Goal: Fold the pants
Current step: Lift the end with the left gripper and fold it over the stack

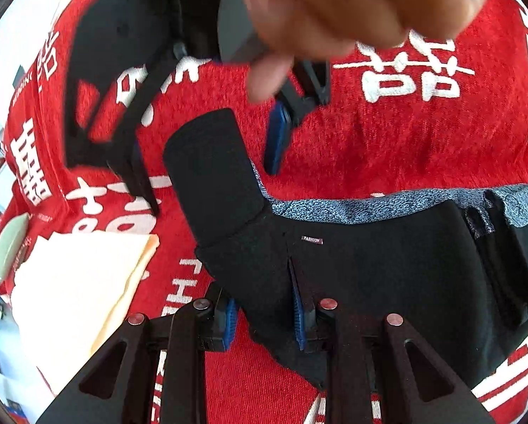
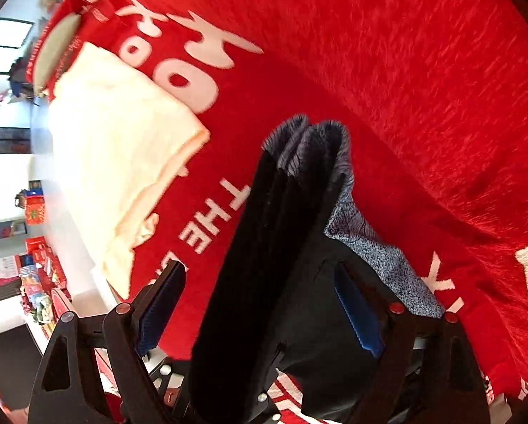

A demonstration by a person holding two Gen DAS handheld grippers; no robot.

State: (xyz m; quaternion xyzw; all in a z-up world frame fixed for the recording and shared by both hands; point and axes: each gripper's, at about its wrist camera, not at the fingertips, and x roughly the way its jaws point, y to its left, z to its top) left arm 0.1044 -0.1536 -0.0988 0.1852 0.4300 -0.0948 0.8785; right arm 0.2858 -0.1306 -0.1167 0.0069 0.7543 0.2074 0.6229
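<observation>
The black pants (image 1: 387, 265), with a grey speckled lining (image 1: 369, 205) and a small "FASHION" tag, lie folded in layers on the red cloth. My left gripper (image 1: 264, 321) is open, its blue-padded fingers astride the pants' near edge. My right gripper (image 1: 207, 162), seen from the left wrist view, hovers open above the folded black end. In the right wrist view the folded pants (image 2: 264, 265) stand between the wide-open fingers of the right gripper (image 2: 260, 304), the stacked layer edges pointing away.
A red cloth with white lettering (image 1: 405, 134) covers the table. A folded cream garment (image 1: 76, 282) lies to the left, also in the right wrist view (image 2: 122, 159). A pale green plate (image 1: 9, 247) sits at the table's left edge. A hand (image 1: 334, 10) holds the right gripper.
</observation>
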